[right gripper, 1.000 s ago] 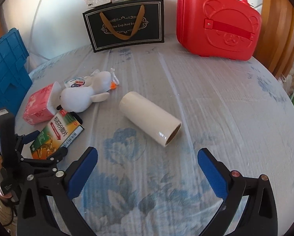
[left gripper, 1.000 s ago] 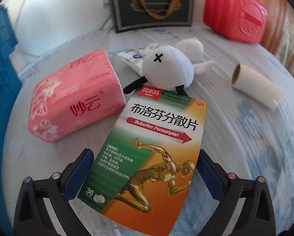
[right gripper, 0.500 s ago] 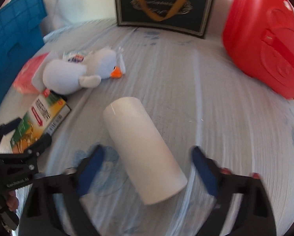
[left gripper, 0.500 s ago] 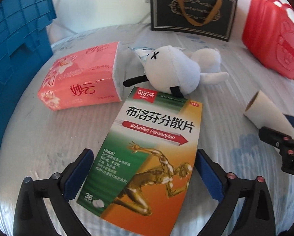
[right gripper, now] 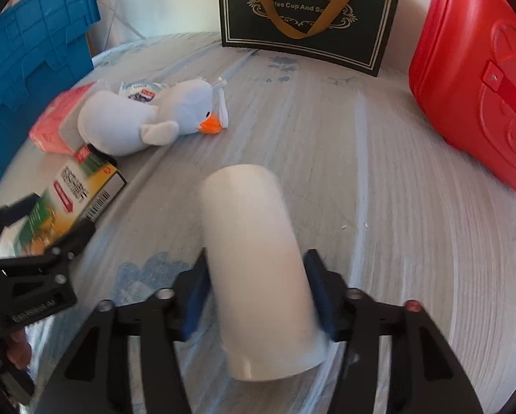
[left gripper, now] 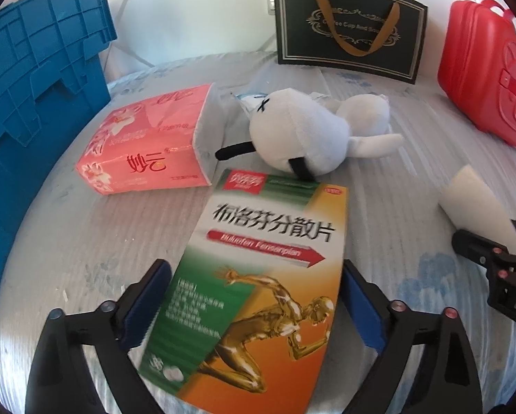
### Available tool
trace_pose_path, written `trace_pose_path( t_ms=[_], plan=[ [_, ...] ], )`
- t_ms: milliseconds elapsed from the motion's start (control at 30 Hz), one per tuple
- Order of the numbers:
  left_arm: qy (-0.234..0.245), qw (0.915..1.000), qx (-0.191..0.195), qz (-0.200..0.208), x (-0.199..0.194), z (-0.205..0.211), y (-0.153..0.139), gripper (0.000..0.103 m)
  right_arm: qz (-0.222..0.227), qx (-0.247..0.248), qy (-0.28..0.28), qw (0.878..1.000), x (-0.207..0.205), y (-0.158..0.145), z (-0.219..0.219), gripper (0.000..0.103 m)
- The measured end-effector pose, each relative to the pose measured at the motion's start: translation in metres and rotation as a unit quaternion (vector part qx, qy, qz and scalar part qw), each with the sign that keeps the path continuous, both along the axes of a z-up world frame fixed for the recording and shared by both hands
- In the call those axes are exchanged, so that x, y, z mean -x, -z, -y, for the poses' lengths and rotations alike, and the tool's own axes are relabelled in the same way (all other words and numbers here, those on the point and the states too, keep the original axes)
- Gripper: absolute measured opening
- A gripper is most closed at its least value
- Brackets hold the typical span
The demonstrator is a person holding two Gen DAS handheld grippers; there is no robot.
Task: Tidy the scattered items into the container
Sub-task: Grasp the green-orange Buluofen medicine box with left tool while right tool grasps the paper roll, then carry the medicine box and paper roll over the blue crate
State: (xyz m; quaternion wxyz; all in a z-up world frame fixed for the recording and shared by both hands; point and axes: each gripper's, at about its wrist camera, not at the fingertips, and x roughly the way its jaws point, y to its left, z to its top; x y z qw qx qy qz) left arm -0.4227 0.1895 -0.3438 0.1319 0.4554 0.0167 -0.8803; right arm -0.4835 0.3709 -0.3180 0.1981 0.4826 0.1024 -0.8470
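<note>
Blue-flowered bed sheet under medicine box, pink tissue pack, plush duck, white roll.

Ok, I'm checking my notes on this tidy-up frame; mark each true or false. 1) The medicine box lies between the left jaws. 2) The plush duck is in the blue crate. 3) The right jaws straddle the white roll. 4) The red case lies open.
1) True: the medicine box lies between the left gripper jaws, which are closing.
2) False: the plush duck lies on the bedsheet, beside the blue crate.
3) True: the right gripper is closing on the white roll.
4) False: the red case is closed.
</note>
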Motion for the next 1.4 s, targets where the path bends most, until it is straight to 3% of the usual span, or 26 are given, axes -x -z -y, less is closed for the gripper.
trace_pose_path(
  t_ms=[300,800,1067,1267,1400],
  plan=[
    [0.017,0.9995,0.012,-0.024,-0.019,-0.003,-0.028,0.092,0.007,0.017,0.012,1.000,-0.018,-0.015,0.004,0.045],
    [0.023,0.9975,0.009,-0.066,-0.054,0.025,-0.089,0.092,-0.026,0.019,0.004,0.999,-0.052,-0.072,0.039,0.045],
    [0.038,0.9928,0.015,-0.112,-0.077,0.059,-0.157,0.092,-0.069,0.022,0.007,0.997,-0.075,-0.136,0.076,0.045],
    [0.060,0.9846,0.031,-0.161,-0.105,0.103,-0.224,0.092,-0.110,0.033,0.022,0.993,-0.101,-0.196,0.118,0.045],
    [0.046,0.9792,0.048,-0.192,-0.122,0.132,-0.265,0.092,-0.142,0.044,0.019,0.989,-0.122,-0.235,0.145,0.045]
  ],
)
